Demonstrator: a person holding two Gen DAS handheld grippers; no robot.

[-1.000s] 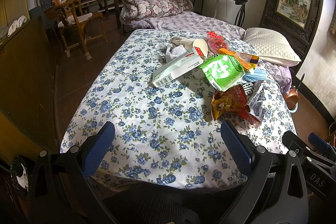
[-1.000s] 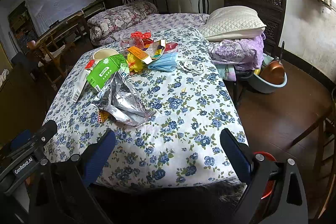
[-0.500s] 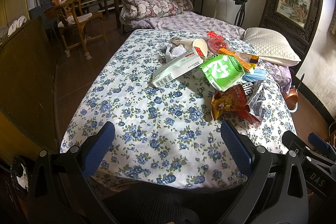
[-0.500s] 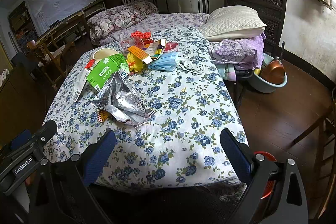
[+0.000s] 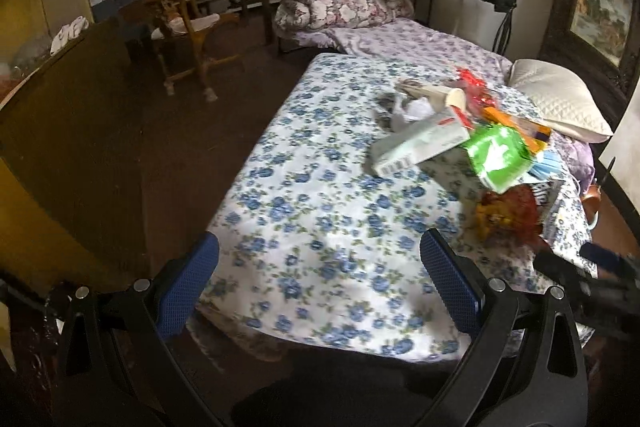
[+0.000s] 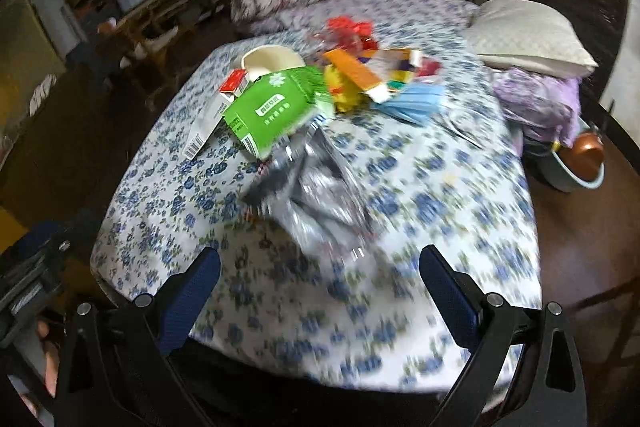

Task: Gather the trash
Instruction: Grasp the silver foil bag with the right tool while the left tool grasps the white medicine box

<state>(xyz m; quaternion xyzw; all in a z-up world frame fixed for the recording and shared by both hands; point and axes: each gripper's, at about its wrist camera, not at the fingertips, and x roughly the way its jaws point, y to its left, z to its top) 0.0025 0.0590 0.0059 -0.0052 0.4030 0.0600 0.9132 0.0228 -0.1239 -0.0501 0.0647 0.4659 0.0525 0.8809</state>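
So, nothing appears to have been collected yet: the trash is seen heaped on the floral bedsheet (image 5: 320,227), toward the far half of the bed. The left gripper (image 5: 320,291) is held over the near edge of the sheet, its blue pads spread wide with nothing between them. The right gripper (image 6: 320,291) is likewise spread apart and empty, pointed at the silver foil bag (image 6: 316,195), which lies nearest to it; much of that view is blurred.

In the heap, a green packet (image 6: 272,115) is seen resting over a long white carton (image 5: 420,143), with a white paper cup (image 6: 272,61) tipped on its side behind them. An orange box (image 6: 354,73), a blue face mask (image 6: 416,99), red wrappers (image 6: 348,29) and a red-and-yellow snack bag (image 5: 506,213) are spread alongside.

As for containers, no bin or trash bag can be made out in either view. A blue basin (image 6: 576,175) stands on the floor beside the bed with a copper-coloured vessel (image 6: 588,151) in it; whether it serves the task cannot be told. The whole pile is judged still to be gathered.
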